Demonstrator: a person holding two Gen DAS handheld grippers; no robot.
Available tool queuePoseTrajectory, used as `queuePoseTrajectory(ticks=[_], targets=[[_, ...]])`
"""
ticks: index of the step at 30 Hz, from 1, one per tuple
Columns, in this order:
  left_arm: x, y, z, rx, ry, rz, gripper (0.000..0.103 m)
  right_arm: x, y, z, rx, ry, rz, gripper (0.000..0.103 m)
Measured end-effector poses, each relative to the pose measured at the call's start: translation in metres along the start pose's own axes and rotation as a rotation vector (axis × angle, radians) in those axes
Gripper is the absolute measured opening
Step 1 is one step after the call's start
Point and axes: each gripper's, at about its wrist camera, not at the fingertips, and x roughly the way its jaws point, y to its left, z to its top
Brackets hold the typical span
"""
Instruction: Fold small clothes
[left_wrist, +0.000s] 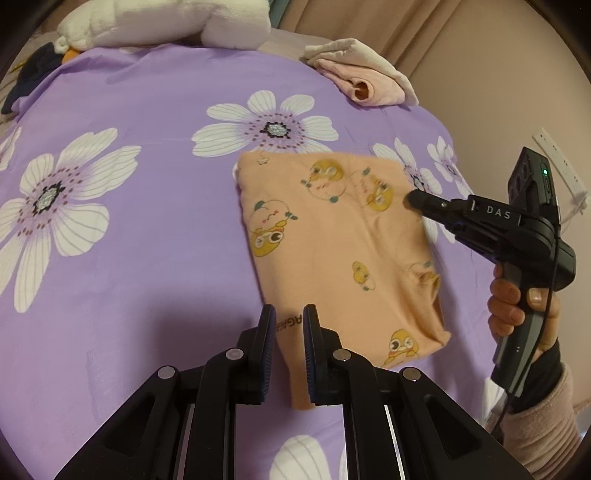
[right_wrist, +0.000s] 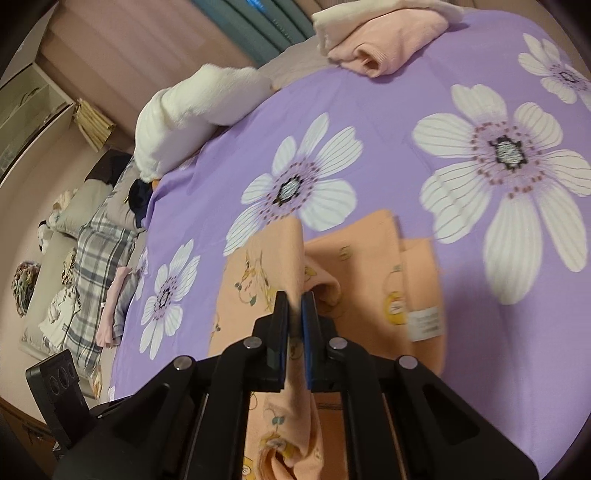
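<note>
On the purple flowered bedspread, left wrist view: one orange printed garment, folded to a rough rectangle, lies at centre. Left gripper at 6 o'clock, its jaws nearly together, the garment's near corner lying between them; whether the pads press it I cannot tell. Right gripper at 3 o'clock, held by one hand, its tip at the garment's right edge. One pile of pink and cream clothes at 1 o'clock; one white plush toy at 11 o'clock.

Right wrist view: right gripper pinches a raised fold of the orange garment. Pile at 1 o'clock, plush at 10 o'clock, plaid bedding at 9 o'clock.
</note>
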Motion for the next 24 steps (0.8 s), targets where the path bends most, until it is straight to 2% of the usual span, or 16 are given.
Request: queuePoseTrajectory(ticks=[5, 6, 7, 9, 11, 14, 16, 18, 19, 22, 24], targets=[[0.011, -0.001, 0.003, -0.012, 0.020, -0.012, 0.009, 0.001, -0.021, -0.004, 0.071, 0.050, 0.049, 0.011], [0.013, -0.001, 0.003, -0.014, 0.024, -0.012, 0.009, 0.003, -0.027, -0.005, 0.098, 0.053, 0.054, 0.018], [0.014, -0.002, 0.003, -0.014, 0.029, -0.011, 0.009, 0.003, -0.030, -0.006, 0.115, 0.054, 0.060, 0.035], [0.016, -0.002, 0.003, -0.012, 0.035, -0.009, 0.009, 0.004, -0.039, -0.007, 0.164, 0.050, 0.082, 0.055], [0.018, -0.001, 0.003, -0.011, 0.040, -0.006, 0.009, 0.007, -0.041, -0.009, 0.179, 0.058, 0.114, 0.055], [0.020, 0.001, 0.003, -0.019, 0.045, -0.007, 0.009, 0.018, -0.037, -0.009, 0.161, 0.087, 0.107, 0.052], [0.022, 0.001, 0.003, -0.022, 0.047, -0.008, 0.009, 0.028, -0.033, -0.009, 0.137, 0.116, 0.099, 0.042], [0.024, 0.001, 0.004, -0.020, 0.050, -0.006, 0.009, 0.040, -0.025, -0.010, 0.093, 0.146, 0.075, 0.038], [0.024, 0.001, 0.005, -0.019, 0.051, -0.004, 0.009, 0.046, -0.024, -0.009, 0.082, 0.156, 0.068, 0.028], [0.024, -0.001, 0.007, -0.014, 0.051, -0.006, 0.009, 0.058, -0.021, -0.009, 0.041, 0.174, 0.033, 0.009], [0.024, -0.002, 0.008, -0.010, 0.049, -0.007, 0.009, 0.052, -0.013, -0.009, -0.015, 0.145, 0.028, 0.008]])
